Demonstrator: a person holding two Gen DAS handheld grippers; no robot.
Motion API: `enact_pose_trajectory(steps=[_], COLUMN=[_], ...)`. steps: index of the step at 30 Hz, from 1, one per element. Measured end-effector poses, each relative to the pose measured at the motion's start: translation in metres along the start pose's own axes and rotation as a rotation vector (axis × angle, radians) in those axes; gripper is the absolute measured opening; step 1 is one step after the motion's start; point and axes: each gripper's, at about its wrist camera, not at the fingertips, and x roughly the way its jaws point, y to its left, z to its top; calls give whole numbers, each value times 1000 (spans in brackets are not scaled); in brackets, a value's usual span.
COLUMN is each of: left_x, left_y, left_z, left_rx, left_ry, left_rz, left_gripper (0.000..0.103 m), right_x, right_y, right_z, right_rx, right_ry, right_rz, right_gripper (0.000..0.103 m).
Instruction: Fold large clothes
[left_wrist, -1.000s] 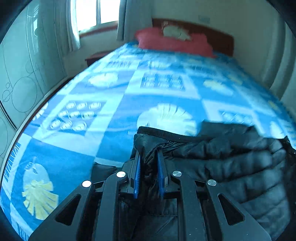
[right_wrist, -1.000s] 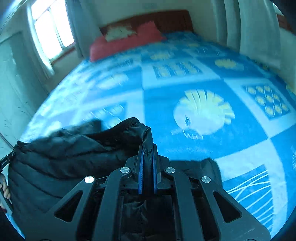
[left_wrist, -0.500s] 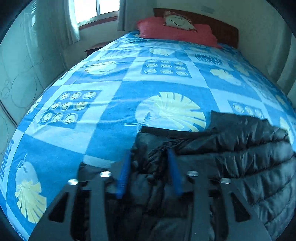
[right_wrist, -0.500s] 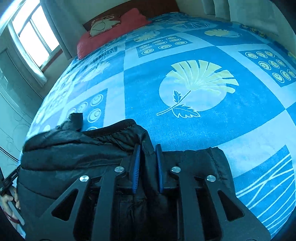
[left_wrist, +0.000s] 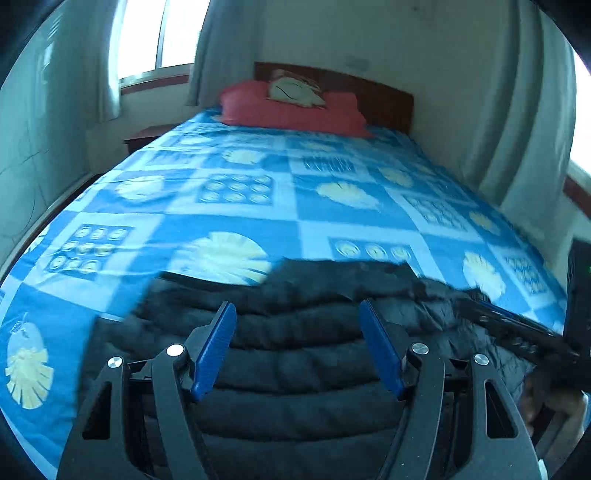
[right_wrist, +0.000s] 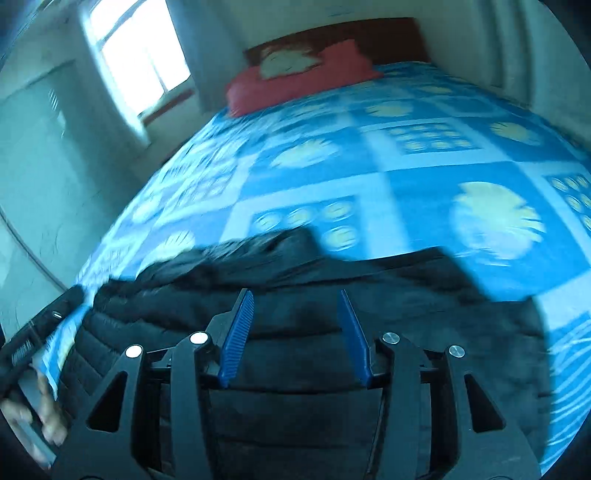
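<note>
A black quilted puffer jacket (left_wrist: 295, 332) lies folded across the near end of the bed; the right wrist view shows the same jacket (right_wrist: 332, 280). My left gripper (left_wrist: 297, 314) hovers above it, jaws opening, blue pads apart and nothing pinched between them. My right gripper (right_wrist: 295, 299) also hangs over the jacket with its jaws opening and free of the fabric. The other gripper (left_wrist: 517, 328) reaches in from the right edge of the left wrist view, and a hand (right_wrist: 40, 417) on the left gripper shows at the left edge of the right wrist view.
The bed has a blue patterned cover (left_wrist: 332, 206) with pale leaf and circle prints. A red pillow (left_wrist: 291, 110) lies at the wooden headboard (left_wrist: 380, 99). Curtains (left_wrist: 517, 122) hang on the right, a window (left_wrist: 155, 37) and a bedside table (left_wrist: 147, 134) stand on the left.
Both grippers were shut on the jacket's edge a second ago. They have let go, opened wide and pulled back and up, so the jacket now lies flat on the bed.
</note>
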Motion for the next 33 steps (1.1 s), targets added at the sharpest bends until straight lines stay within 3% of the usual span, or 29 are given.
enact_pose_trajectory(steps=[2,6,12,17,19,22,25,27,33], left_x=[18,68,94,68,30,-7,-9,0,27], left_y=[-12,-6,-14,-4,11,41,72,84,81], left_z=[-6,-21,-34,-25,-25,-35,-49,-56,-70], left_rx=[18,-22,48,21,2,-2,-38,-66,-46], left_ry=[29,167,178,204,151,94,118,140,139], left_rz=[15,31,120,79,40,78,122,133,166], left_gripper=[68,70,71,71,71,71,71,71,72], right_x=[18,51,67,33,7,-27,-25,-12,8], right_y=[11,10,14,2,-8,-33,-56,-75,-70], right_z=[-5,-18,-26,-19,-18,-24,-32,-41,-50], right_rx=[-26,-44,-85,-33,-21,-27,-18,24,-19], right_ry=[36,102,91,60,21,-4,37,72,41], right_rz=[-24,-81,-139,-83,-83,-155,-219,-202,-246], right_gripper=[48,48,48,48,49,49,49,50,54])
